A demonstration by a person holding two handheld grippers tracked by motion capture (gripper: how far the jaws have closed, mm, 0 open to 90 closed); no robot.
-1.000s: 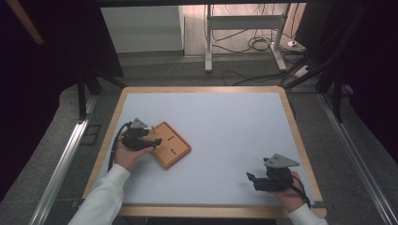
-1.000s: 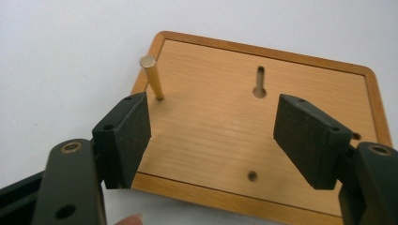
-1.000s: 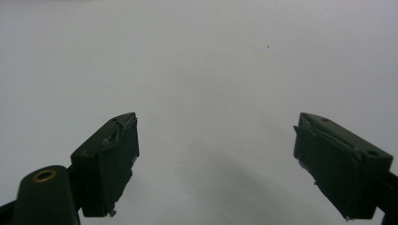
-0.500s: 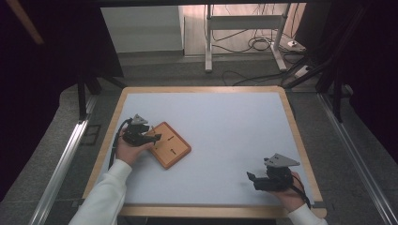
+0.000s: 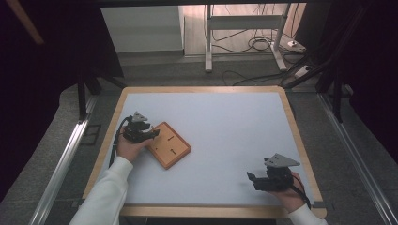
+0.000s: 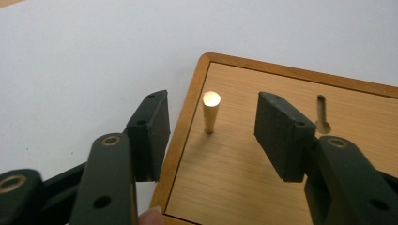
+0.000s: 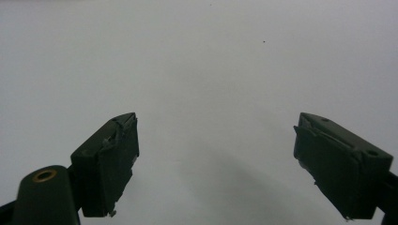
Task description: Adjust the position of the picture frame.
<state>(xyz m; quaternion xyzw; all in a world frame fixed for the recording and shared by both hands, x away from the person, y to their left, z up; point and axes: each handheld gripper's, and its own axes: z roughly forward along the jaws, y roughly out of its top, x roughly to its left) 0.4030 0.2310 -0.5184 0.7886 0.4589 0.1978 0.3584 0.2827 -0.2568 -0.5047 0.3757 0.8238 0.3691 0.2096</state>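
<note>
Peg (image 6: 210, 111) stands untouched between closing left claw (image 6: 211, 136) pads.

High view: dim surroundings, both sides near black, the pale table (image 5: 225, 122) evenly lit from above with no glare; picture soft and slightly grainy. Bright patch of floor at top centre. Left gripper view: well lit, wooden peg (image 6: 210, 111) has a blown-out highlight on its tip and casts a soft shadow toward the lower left on the board (image 6: 263, 164); near jaw parts slightly out of focus. Right gripper view: flat grey light, faint vignetting at the corners, a diffuse shadow between the 2 jaws, 1 dark speck near the top.
</note>
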